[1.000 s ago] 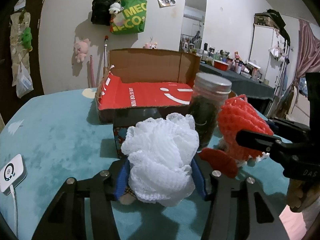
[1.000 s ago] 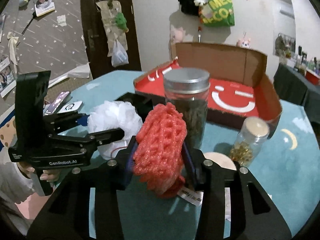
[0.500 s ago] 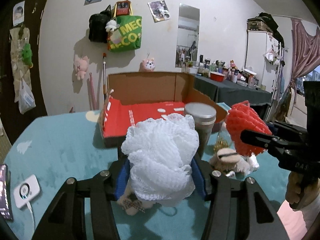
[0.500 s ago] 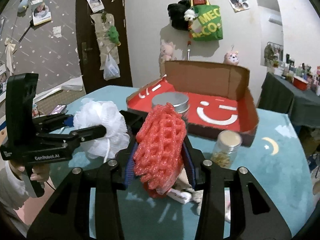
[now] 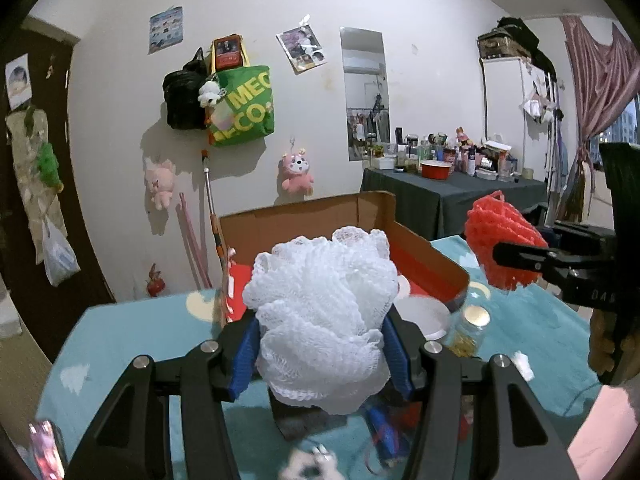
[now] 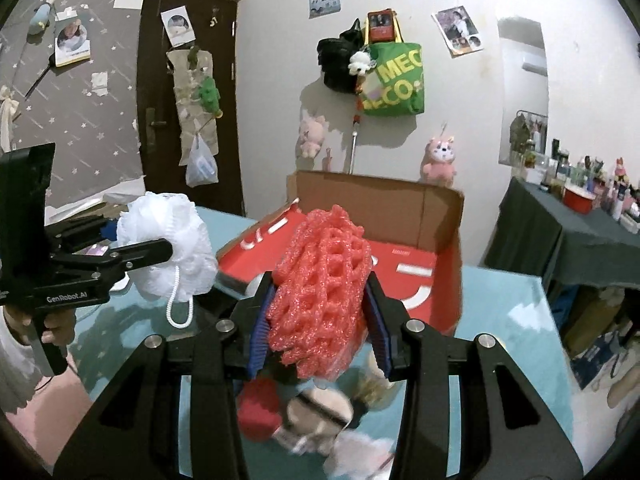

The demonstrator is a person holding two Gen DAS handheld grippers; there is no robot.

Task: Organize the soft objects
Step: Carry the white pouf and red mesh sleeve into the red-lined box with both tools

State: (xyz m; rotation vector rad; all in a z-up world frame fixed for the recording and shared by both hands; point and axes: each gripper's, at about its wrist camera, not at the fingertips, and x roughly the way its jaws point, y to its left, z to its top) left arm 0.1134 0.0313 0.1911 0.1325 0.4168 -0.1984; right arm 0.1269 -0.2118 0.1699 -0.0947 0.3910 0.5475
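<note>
Gripping a white mesh bath sponge (image 5: 324,316) between the blue pads (image 5: 244,356) of the left gripper (image 5: 322,354), closed on it from both sides, raised above the teal tabletop (image 5: 120,344). Hanging from the sponge, seen in the right wrist view, a white cord loop (image 6: 180,304). Holding a red foam net (image 6: 320,292) in the right gripper (image 6: 318,328), fingers pressed against both sides of it, also lifted off the table. Facing both grippers, an open cardboard box (image 6: 400,208) with red inner lining (image 6: 404,268) and white printed marks; brown back flap standing upright, right wall upright too. Showing only the red floor with its white printing where visible, part of the inside hidden behind the sponge and the net. Standing just beside the near right corner of the box, a small glass jar (image 5: 472,328) with a pale lid and golden content, not clear what exactly. Next to it a larger round grey lid (image 5: 424,312), the body below hidden. Lying under the grippers, blurred, a small doll or plush (image 6: 320,412) with a red piece (image 6: 258,408) beside it. Resting at the near left table edge, a phone (image 5: 46,452).
</note>
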